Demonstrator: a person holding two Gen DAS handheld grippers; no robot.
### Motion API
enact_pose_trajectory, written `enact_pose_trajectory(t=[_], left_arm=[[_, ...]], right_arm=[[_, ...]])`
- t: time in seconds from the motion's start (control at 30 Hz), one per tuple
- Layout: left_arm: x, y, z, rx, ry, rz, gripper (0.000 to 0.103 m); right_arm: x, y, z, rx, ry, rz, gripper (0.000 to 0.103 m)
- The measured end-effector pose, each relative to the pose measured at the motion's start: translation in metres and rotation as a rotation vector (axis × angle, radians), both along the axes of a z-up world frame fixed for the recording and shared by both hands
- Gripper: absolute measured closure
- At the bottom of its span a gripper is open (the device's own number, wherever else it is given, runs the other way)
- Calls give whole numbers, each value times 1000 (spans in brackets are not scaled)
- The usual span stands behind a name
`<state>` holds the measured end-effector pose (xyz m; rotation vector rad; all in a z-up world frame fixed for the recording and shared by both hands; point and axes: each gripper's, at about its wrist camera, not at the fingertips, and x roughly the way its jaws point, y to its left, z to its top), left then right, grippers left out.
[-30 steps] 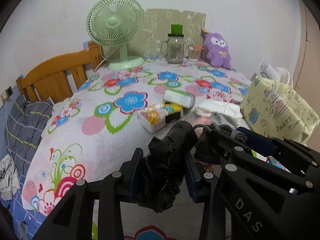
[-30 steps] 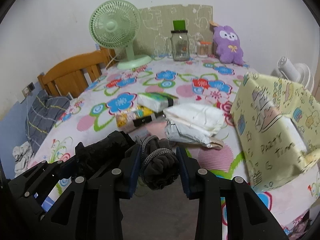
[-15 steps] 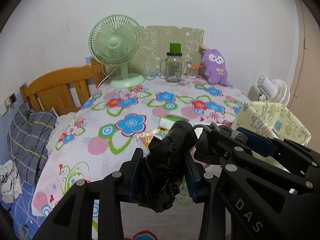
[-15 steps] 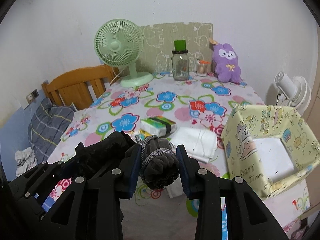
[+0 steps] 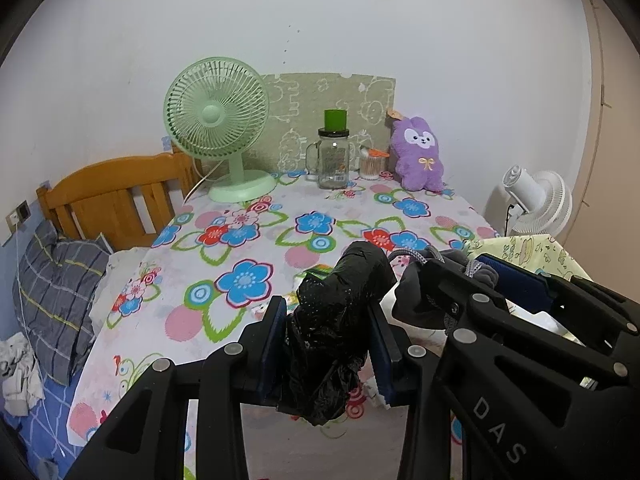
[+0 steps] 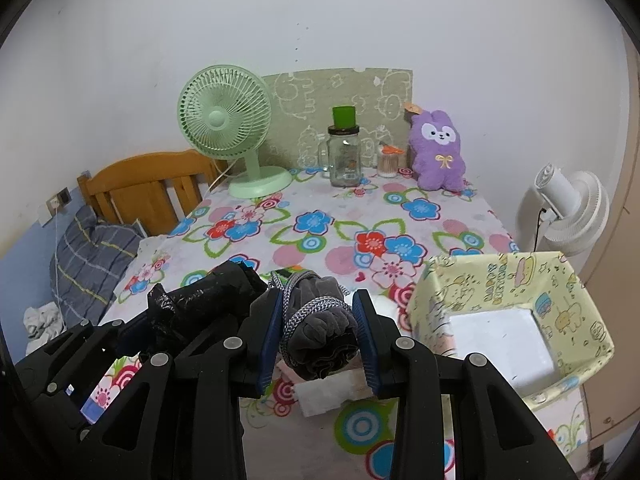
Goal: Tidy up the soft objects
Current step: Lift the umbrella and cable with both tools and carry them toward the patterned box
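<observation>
My left gripper (image 5: 328, 340) is shut on a crumpled black plastic bag roll (image 5: 332, 320), held high above the flowered table (image 5: 240, 240). My right gripper (image 6: 318, 332) is shut on a grey cloth bundle tied with grey cord (image 6: 320, 328). The two grippers are side by side; the black roll also shows in the right wrist view (image 6: 208, 296), and the grey bundle in the left wrist view (image 5: 440, 280). An open yellow cartoon-print box (image 6: 512, 320) with a white bottom stands on the table at the right, below and beside the right gripper.
A green fan (image 6: 228, 120), a glass jar with green lid (image 6: 344, 152), a small container (image 6: 388, 162) and a purple plush (image 6: 436, 152) stand at the table's far edge. White folded packs (image 6: 332, 392) lie under the grippers. A wooden headboard (image 5: 112, 196), a pillow and a white floor fan (image 6: 572, 208) flank the table.
Both grippers have risen and pulled back with their loads. The table looks farther away, the box's open top has come into view, and the packs on the table are now mostly hidden.
</observation>
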<state>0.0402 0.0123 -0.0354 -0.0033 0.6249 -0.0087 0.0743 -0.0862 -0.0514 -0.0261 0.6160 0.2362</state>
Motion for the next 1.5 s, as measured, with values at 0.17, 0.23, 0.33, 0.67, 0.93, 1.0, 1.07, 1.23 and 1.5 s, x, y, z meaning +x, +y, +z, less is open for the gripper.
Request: enact_pose_trajectory(t=[0.17,0.23,0.33,0.67,0.93,1.0,1.07,1.23,1.5], left_arm=[[5,-13,7,-3,-13,-12,63],[8,-20,10,-6,-17,-19,63],[12,-30,13,-10,-22,-33,63],[29,-64,17,-20,-33,-104,63],[42,-93,14,-30,-18,-167,63],[44,-101,13,-32,-15,-181,63],[46,-108,12,-32,-12,-197,63],[51,-126,9,-29,-3,-233,63],[61,-153,-4,-21,35,-297,62]], right_arm=[[5,-13,8,-2,-14,-10,64],[7,-19,11,-5,-19,-16,64],[10,-30,16,-10,-25,-31,64],[18,-65,23,-21,-44,-95,64],[23,-97,23,-28,-47,-155,64],[24,-105,23,-31,-46,-169,64],[26,-111,21,-31,-43,-182,64],[27,-129,18,-31,-37,-217,64],[33,-155,6,-19,-9,-270,64]])
